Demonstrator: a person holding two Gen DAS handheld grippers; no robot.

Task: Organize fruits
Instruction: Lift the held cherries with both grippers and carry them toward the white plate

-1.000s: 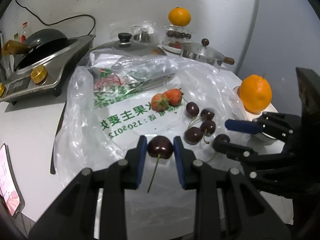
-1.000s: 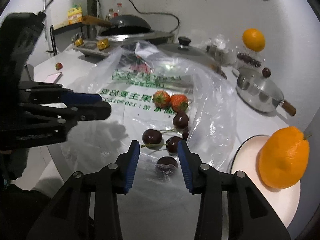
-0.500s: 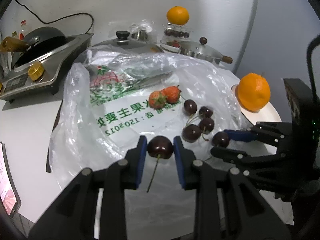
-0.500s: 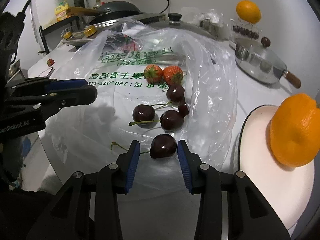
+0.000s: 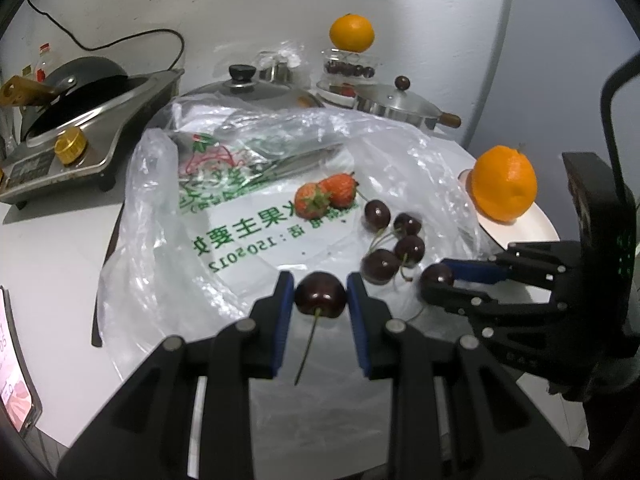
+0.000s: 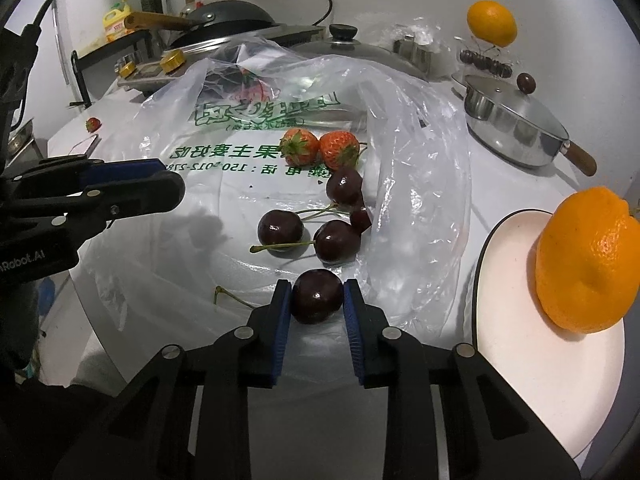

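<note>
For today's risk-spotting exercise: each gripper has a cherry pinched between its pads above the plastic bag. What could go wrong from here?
1. The left gripper and right gripper each squeeze a soft cherry; too much pressure could bruise or split it.
2. The right gripper's cherry sits at the pad tips, so it might slip out.
3. The loose plastic bag could snag and drag the remaining cherries.

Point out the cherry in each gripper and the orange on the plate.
Left cherry (image 5: 320, 294), left wrist view: middle of its skin, between the pads.
Right cherry (image 6: 317, 301), right wrist view: its front face.
Orange (image 6: 586, 260), right wrist view: centre of its peel.
</note>
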